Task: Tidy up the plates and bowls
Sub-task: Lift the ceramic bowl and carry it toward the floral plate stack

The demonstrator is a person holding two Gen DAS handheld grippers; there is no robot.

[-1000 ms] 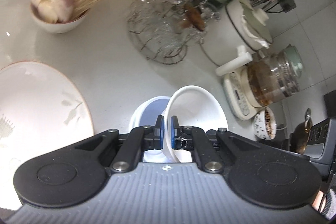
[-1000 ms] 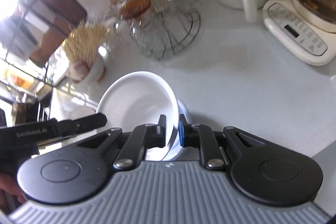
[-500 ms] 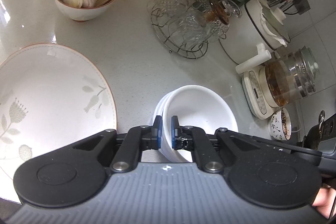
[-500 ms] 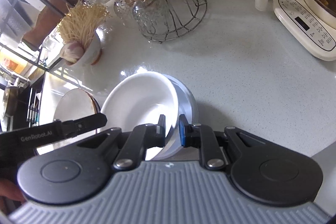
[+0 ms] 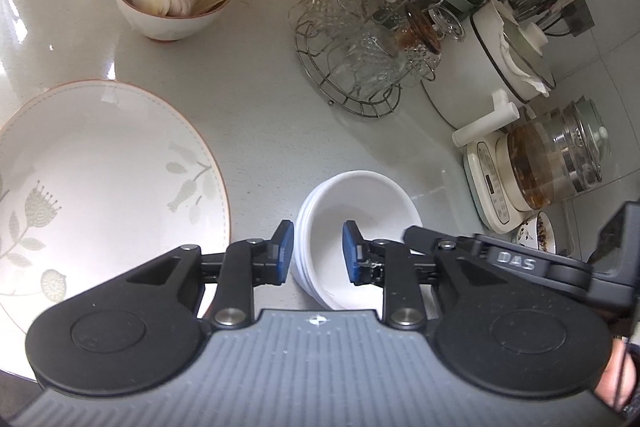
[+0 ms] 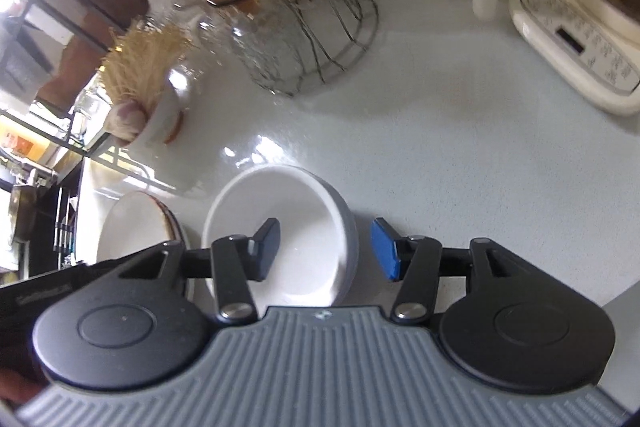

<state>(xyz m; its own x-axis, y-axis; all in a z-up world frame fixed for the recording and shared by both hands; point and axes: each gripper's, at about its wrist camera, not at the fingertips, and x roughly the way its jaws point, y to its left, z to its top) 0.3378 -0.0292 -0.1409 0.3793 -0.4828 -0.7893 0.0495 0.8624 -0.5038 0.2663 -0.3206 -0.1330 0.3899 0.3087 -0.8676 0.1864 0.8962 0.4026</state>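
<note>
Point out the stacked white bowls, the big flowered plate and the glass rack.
Bowls (image 5: 372, 211): left wrist view, inside of the top bowl.
Plate (image 5: 100, 163): left wrist view, its bare white middle.
Glass rack (image 5: 360, 107): left wrist view, its wire base ring.

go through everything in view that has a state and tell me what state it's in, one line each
left gripper: open, jaws just opened, straddling the stack's rim
right gripper: open, jaws just opened, straddling the rim
white bowl stack: nested, upright, released on counter
floral plate: flat, empty
garlic bowl: upright, filled
</note>
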